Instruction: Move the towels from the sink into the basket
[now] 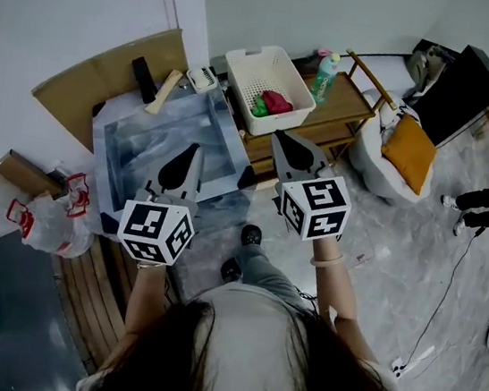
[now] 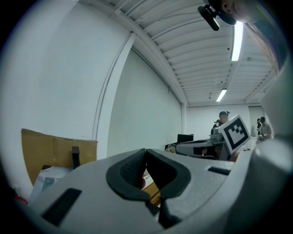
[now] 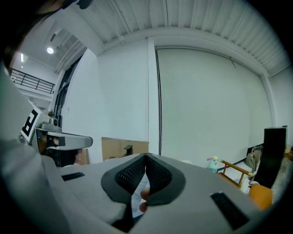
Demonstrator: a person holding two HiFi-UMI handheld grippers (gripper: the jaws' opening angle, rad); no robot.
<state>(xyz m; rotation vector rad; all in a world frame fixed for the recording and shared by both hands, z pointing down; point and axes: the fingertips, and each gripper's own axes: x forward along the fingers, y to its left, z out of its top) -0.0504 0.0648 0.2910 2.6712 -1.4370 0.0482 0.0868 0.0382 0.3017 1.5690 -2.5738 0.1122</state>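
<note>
The left gripper [image 1: 193, 149] is held above the stainless steel sink [image 1: 111, 149]. The right gripper [image 1: 277, 137] is held further right, its tip just short of the white perforated plastic basket [image 1: 245, 64]. In their own views both pairs of jaws are seen pressed together, tips meeting, nothing pinched, and both are angled up toward wall and ceiling. A red towel [image 1: 277, 102] and a green towel [image 1: 259, 108] are seen bunched on the basket floor, touching each other. No towel is made out in the sink, only reflective metal, though part of the basin is covered by the left gripper. The basket is set just beside the sink's right edge on a wooden side table [image 1: 351, 115], its long axis running away from the person. The right gripper is judged nearer the basket, the left nearer the sink. The transfer is judged finished or nearly so. Any hidden towel would lie straight below the left gripper.
</note>
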